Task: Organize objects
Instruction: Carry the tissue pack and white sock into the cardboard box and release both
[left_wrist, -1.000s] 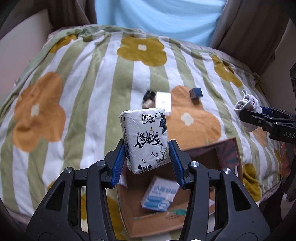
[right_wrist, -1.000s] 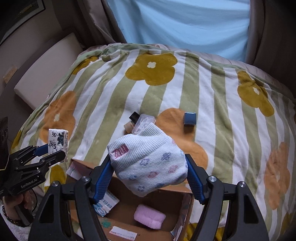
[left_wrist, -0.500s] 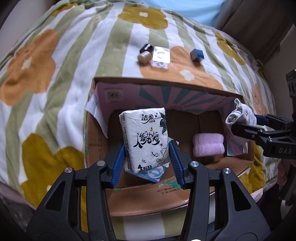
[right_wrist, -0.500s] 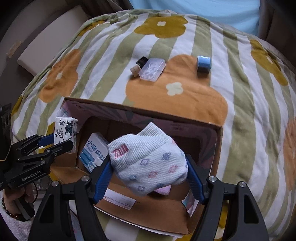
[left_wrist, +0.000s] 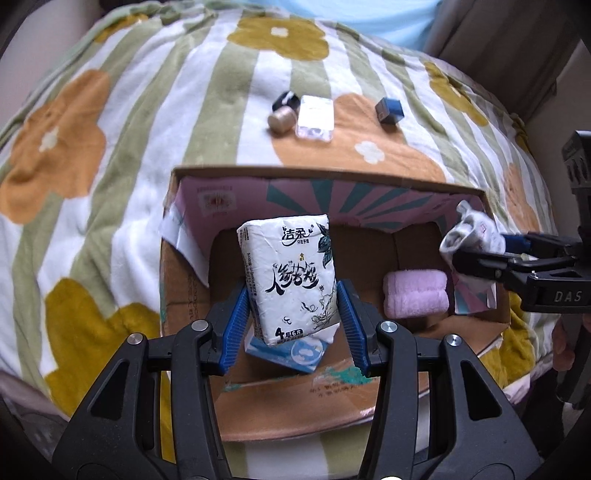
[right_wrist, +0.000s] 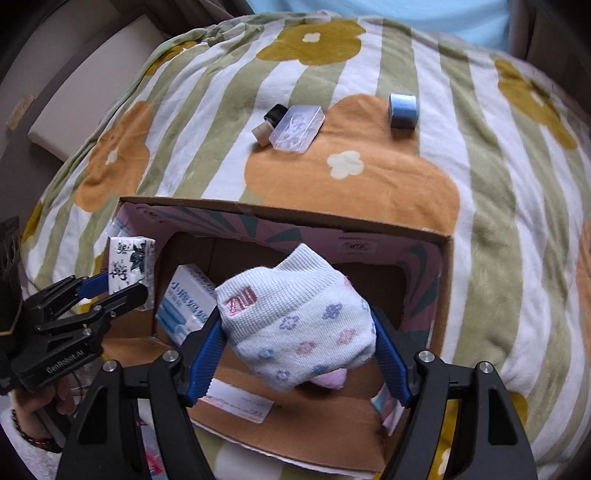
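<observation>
While our left tongs (left_wrist: 293, 306) pinch the tissue pack (left_wrist: 290, 278), our right tongs (right_wrist: 297, 345) pinch the sock (right_wrist: 295, 325). Both hang above the open box (left_wrist: 325, 175), inside its rim.

I see a fleecy, matt blanket (left_wrist: 122, 155) under a rough brown cardboard box (left_wrist: 295, 387) whose inner flaps are printed and smoother. My left gripper (left_wrist: 293, 325) has matt black plastic arms and ribbed blue pads, pinching a glossy plastic-wrapped tissue pack (left_wrist: 291, 280). My right gripper (right_wrist: 297, 349) grips a ribbed knit sock (right_wrist: 295, 321). A fluffy pink towel (left_wrist: 415, 293) looks soft; the clear case (right_wrist: 296, 127) looks like frosted plastic.
</observation>
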